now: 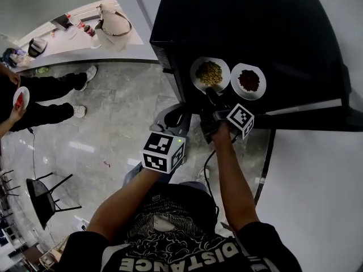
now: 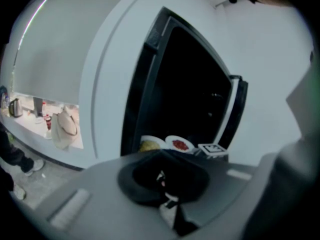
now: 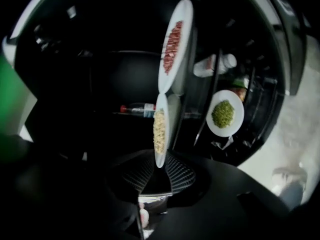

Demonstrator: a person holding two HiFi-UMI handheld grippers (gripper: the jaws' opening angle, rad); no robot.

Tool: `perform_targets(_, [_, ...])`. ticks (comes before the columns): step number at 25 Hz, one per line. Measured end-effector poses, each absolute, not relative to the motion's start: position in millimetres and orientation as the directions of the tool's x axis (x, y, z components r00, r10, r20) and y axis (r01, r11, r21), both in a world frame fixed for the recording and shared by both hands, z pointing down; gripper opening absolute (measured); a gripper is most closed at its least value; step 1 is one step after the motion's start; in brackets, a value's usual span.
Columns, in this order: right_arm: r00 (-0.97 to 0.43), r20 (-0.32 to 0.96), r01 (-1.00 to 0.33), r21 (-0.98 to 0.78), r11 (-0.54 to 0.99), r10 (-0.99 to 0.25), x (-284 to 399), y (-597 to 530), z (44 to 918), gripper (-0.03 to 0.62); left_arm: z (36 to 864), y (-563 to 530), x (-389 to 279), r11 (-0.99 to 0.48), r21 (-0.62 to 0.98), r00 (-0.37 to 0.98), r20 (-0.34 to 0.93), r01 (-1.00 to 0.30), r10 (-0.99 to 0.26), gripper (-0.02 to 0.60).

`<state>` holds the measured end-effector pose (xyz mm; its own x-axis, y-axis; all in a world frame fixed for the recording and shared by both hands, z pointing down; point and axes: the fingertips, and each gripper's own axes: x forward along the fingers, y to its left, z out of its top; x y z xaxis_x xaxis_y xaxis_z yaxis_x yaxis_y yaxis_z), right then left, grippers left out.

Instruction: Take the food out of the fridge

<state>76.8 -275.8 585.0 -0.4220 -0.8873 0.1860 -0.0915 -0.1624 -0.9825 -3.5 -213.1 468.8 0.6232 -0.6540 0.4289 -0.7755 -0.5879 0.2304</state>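
The black fridge (image 1: 238, 21) stands open. On its shelf a white plate of yellow food (image 1: 210, 73) lies beside a white plate of red food (image 1: 248, 81). My right gripper (image 1: 213, 99) reaches in at the yellow plate's near rim. In the right gripper view, which is rolled sideways, that yellow plate (image 3: 160, 129) stands edge-on, its rim between the open jaws (image 3: 159, 171), and the pads are not pressing on it. The red plate (image 3: 173, 46) is further in. My left gripper (image 1: 173, 117) hangs outside the fridge, shut and holding nothing; it looks at both plates (image 2: 149, 144) from below.
Inside, a plate of green food (image 3: 225, 113) and a lying bottle (image 3: 137, 109) sit on other shelves. The fridge door (image 2: 235, 109) stands open to the right. A person holding a small plate (image 1: 21, 98) stands at left. A counter with a bag (image 1: 113, 27) is behind, a chair (image 1: 42, 200) nearer.
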Motion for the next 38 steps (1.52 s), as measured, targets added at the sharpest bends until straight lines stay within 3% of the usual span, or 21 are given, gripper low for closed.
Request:
perform_targets(8, [-0.405, 0.188, 0.026, -0.976, -0.217, -0.895, 80.6, -275.8, 593.3, 0.012, 468.9, -214.7, 0.9, -0.582, 0.246, 0.626, 0.424, -0.775, -0.655, 0.002])
perform_targets(38, [-0.347, -0.005, 0.007, -1.000, 0.003, -0.938, 86.4, -254.9, 530.9, 0.008, 460.1, -224.4, -14.6, -0.609, 0.277, 0.665, 0.414, -0.743, -0.622, 0.002])
